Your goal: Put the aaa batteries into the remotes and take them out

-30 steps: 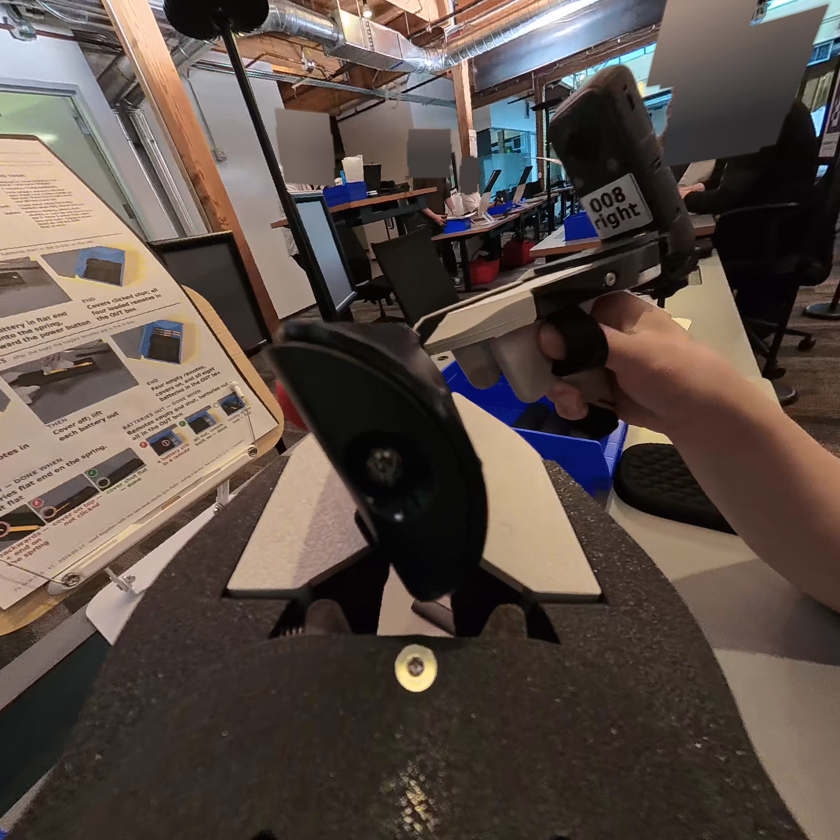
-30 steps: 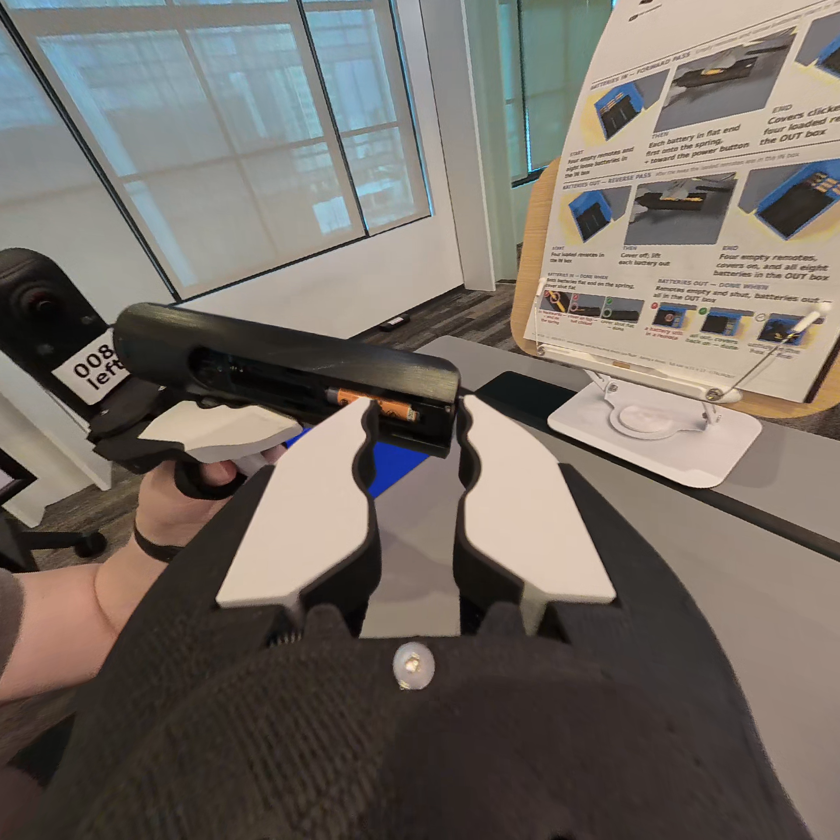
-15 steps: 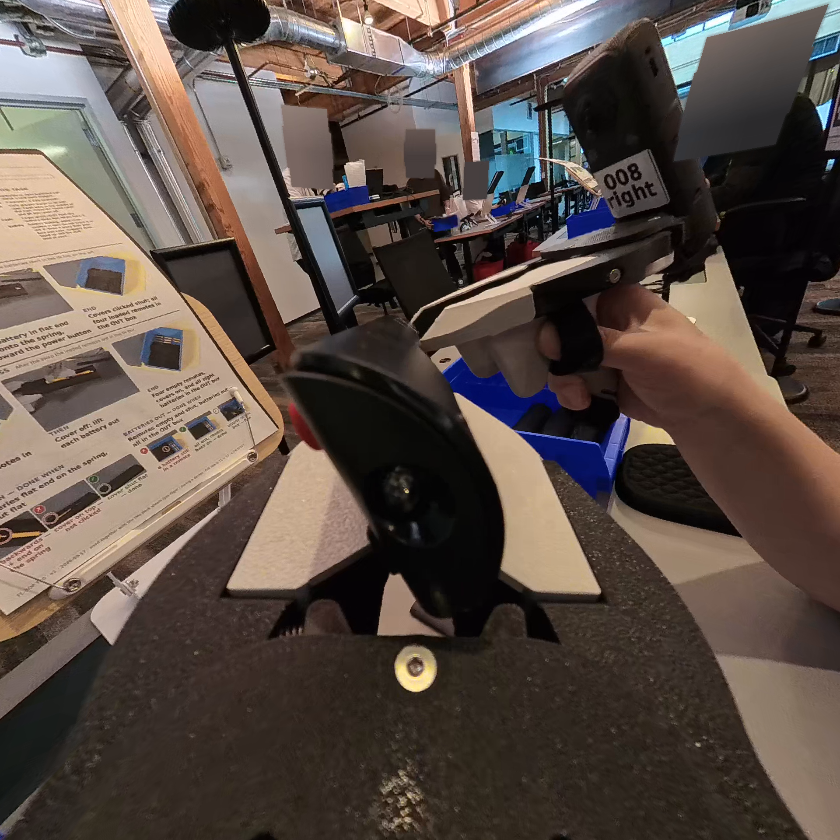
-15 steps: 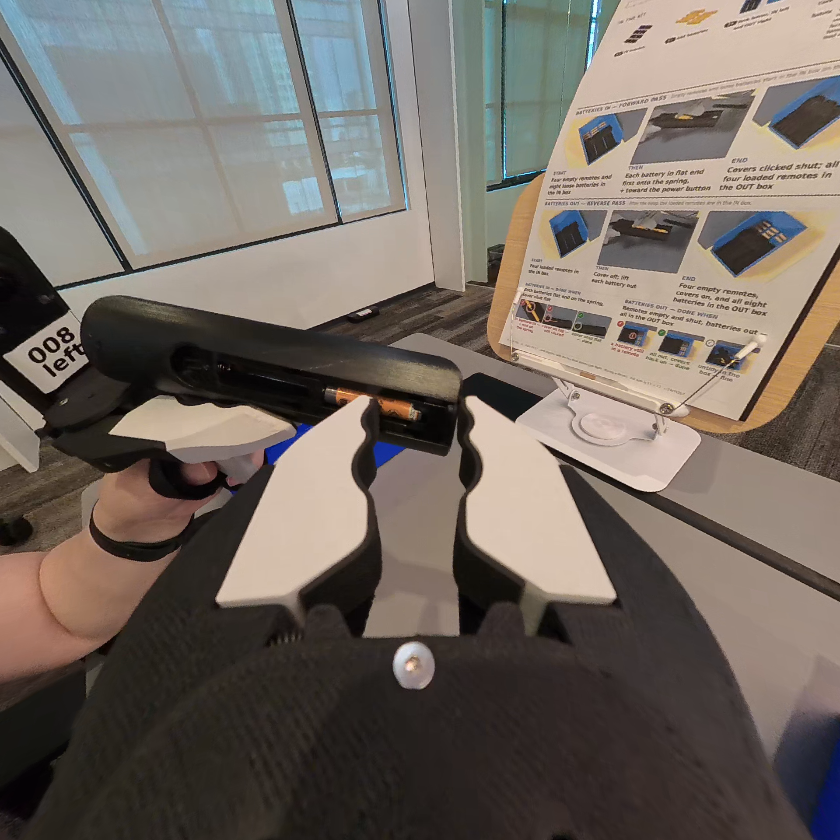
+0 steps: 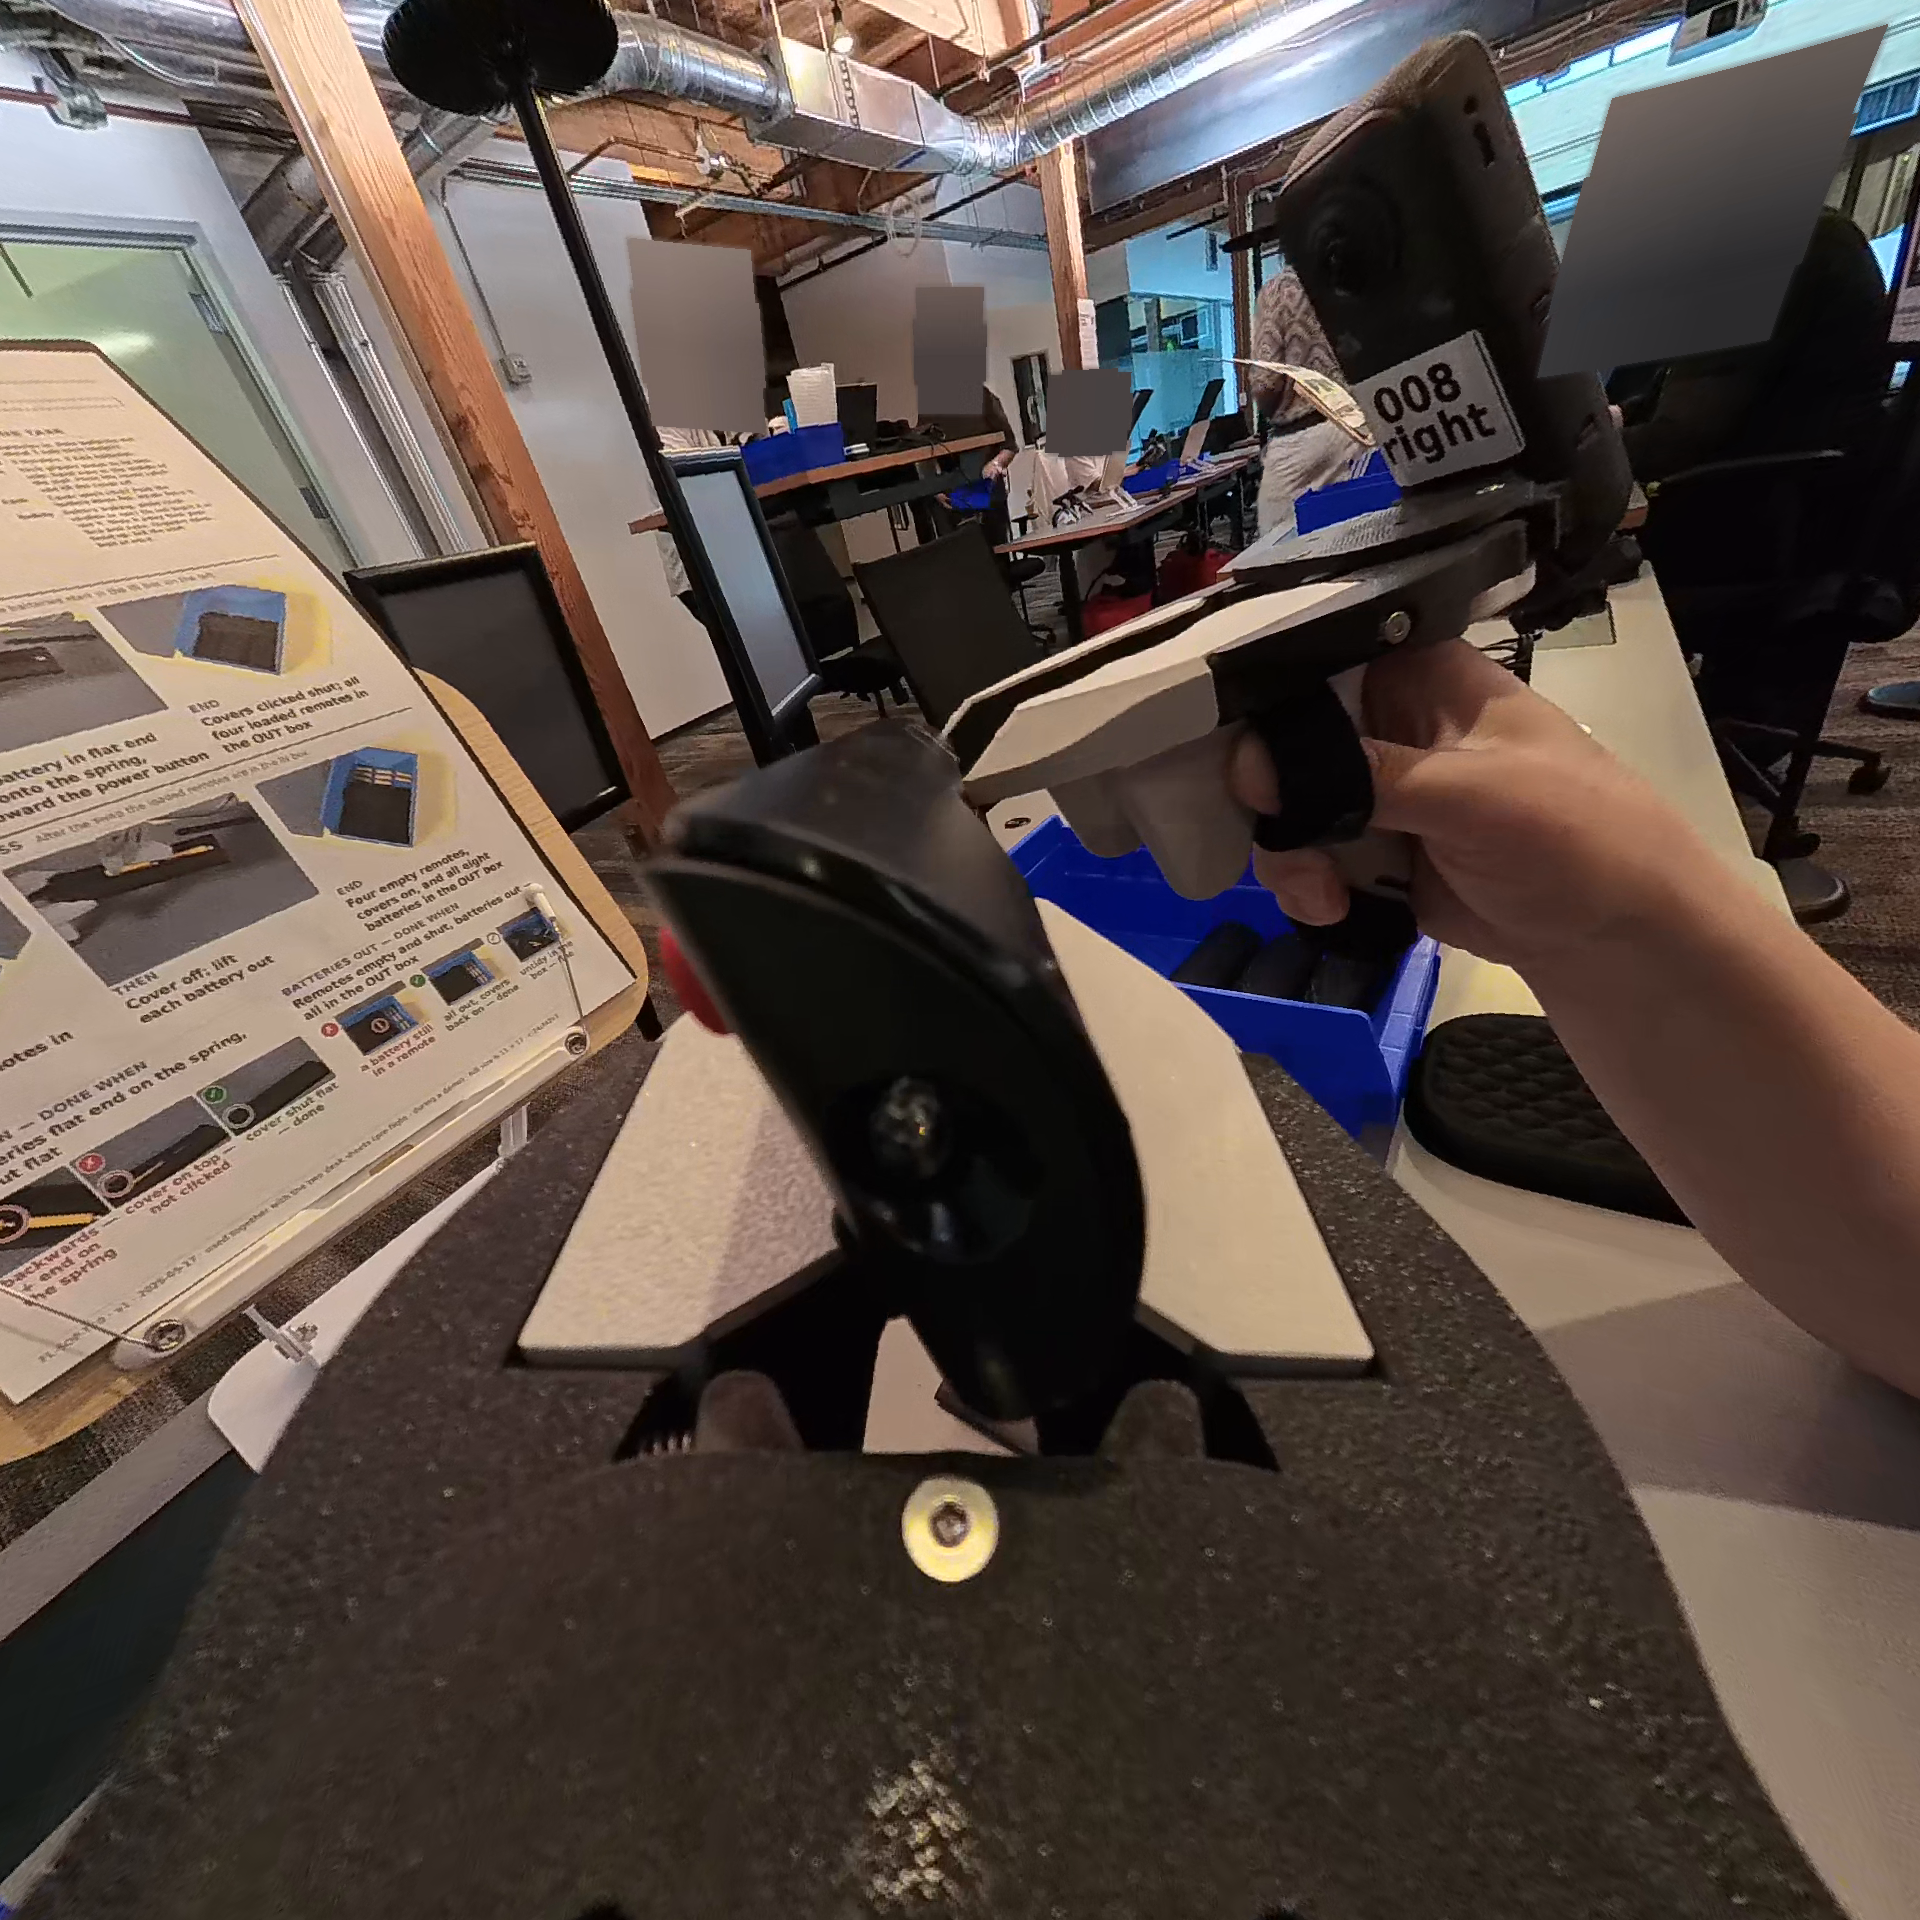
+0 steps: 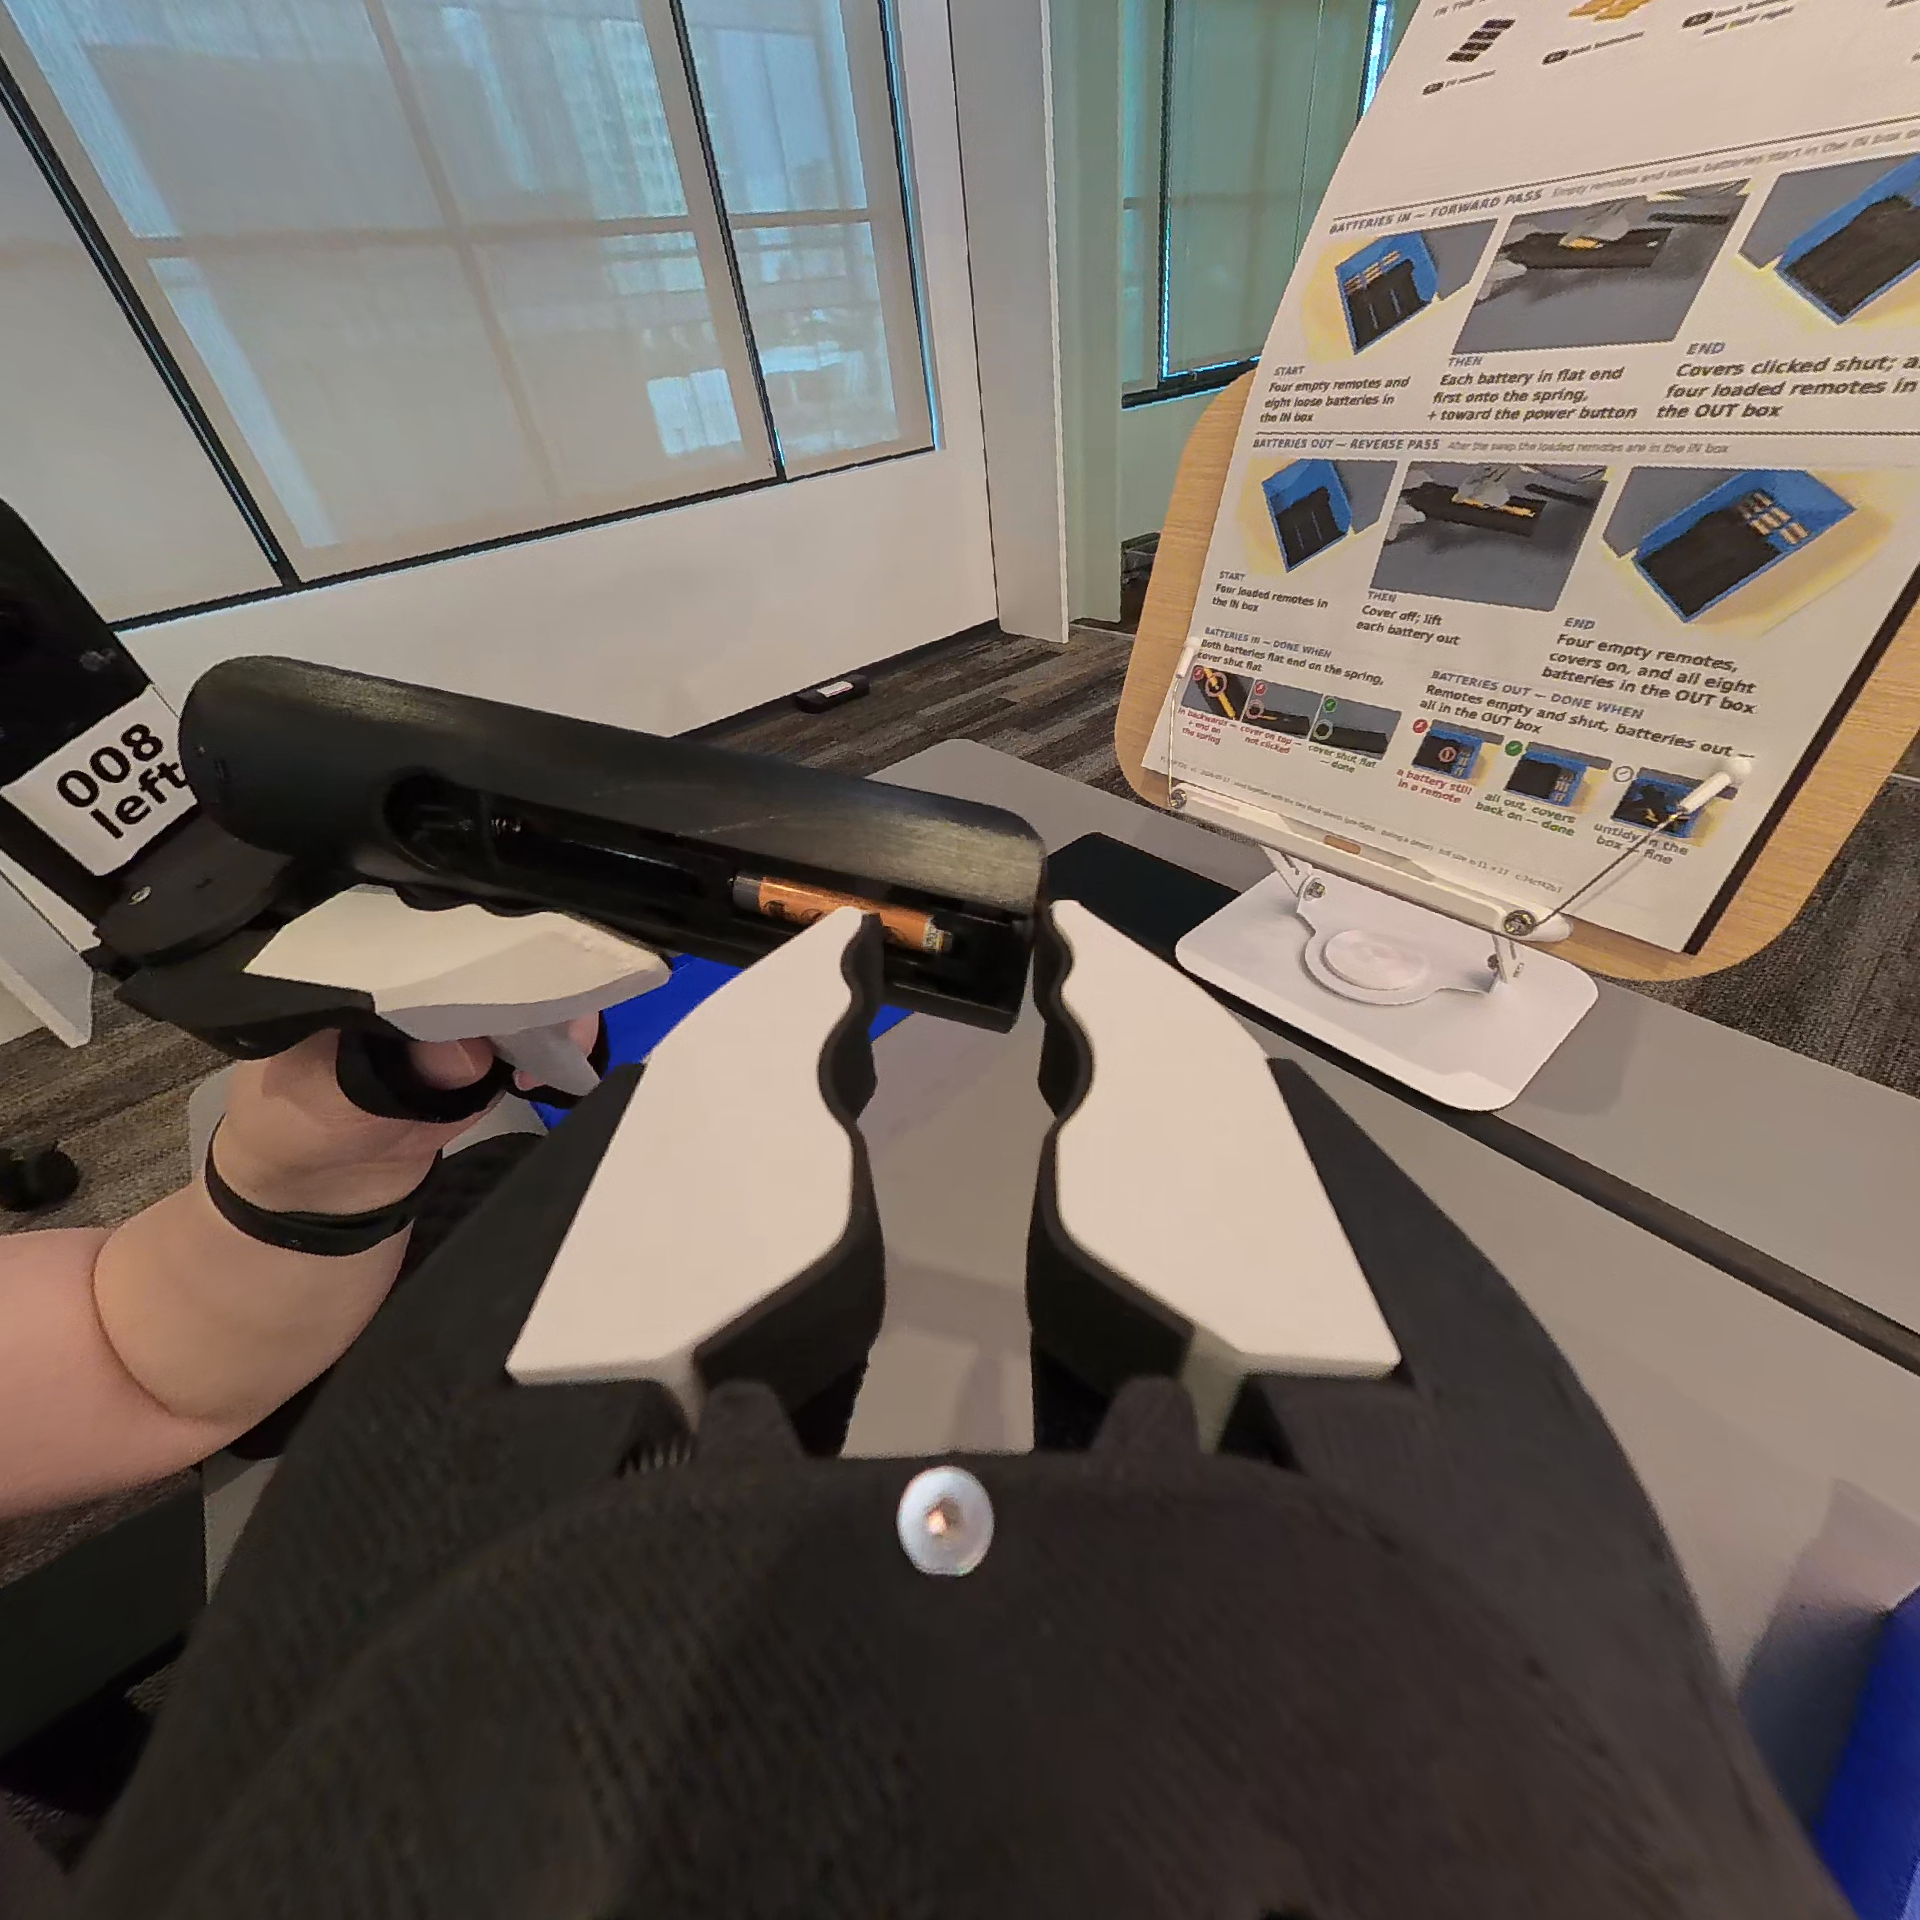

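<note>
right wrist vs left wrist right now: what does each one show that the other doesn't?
Only the right wrist view: the remote's open compartment with an orange battery inside, and the right gripper open at it.
Only the left wrist view: the blue bin, and the remote's red button.
Both: the black remote held in the left gripper, and the instruction sheet.
</note>
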`<state>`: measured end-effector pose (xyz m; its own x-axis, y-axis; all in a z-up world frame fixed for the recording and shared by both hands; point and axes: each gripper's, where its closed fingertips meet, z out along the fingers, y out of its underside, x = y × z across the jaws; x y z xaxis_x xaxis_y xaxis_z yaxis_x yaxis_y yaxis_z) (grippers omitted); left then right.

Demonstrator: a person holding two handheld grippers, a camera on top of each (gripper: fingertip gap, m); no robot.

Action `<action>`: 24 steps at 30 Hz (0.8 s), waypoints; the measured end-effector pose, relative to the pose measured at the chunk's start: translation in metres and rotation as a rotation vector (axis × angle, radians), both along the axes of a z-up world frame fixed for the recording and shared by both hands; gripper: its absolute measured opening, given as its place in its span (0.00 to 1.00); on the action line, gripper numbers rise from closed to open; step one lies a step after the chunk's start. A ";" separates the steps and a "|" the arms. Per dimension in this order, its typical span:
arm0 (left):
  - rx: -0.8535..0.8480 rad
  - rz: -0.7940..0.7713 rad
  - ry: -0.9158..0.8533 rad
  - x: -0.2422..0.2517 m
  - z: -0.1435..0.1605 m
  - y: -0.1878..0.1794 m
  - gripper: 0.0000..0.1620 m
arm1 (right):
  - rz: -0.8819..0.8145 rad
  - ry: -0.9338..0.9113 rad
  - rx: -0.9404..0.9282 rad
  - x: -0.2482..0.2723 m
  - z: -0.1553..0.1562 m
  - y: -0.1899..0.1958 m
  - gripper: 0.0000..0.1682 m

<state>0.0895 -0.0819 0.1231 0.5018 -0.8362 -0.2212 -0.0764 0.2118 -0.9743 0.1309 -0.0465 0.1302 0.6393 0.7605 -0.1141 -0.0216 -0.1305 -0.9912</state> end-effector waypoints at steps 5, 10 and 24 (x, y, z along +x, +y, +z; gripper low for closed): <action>0.003 -0.004 -0.004 -0.001 0.002 -0.001 0.25 | -0.009 -0.009 0.012 0.003 0.000 0.001 0.16; 0.027 0.006 0.001 -0.002 0.004 -0.003 0.13 | -0.034 -0.037 0.044 0.002 0.000 0.002 0.10; -0.077 -0.103 -0.101 -0.012 0.014 -0.006 0.14 | 0.164 0.151 0.017 -0.002 0.015 -0.010 0.13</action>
